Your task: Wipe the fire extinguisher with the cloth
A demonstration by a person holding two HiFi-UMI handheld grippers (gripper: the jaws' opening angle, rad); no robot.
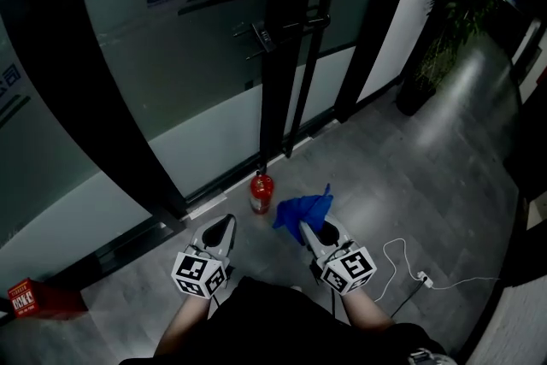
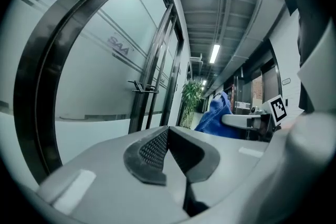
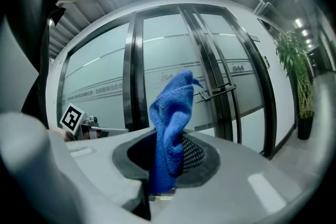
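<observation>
fire extinguisher (image 1: 261, 193) stood on the floor at frame centre, by the glass door (image 1: 197, 55). right gripper (image 1: 313, 229) pinched the blue cloth (image 1: 302, 209) just right of it; left gripper (image 1: 224, 226) was closed, empty.

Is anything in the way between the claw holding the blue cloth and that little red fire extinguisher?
Nothing visible. The right gripper holds the blue cloth close beside the fire extinguisher, with only bare floor near them.
</observation>
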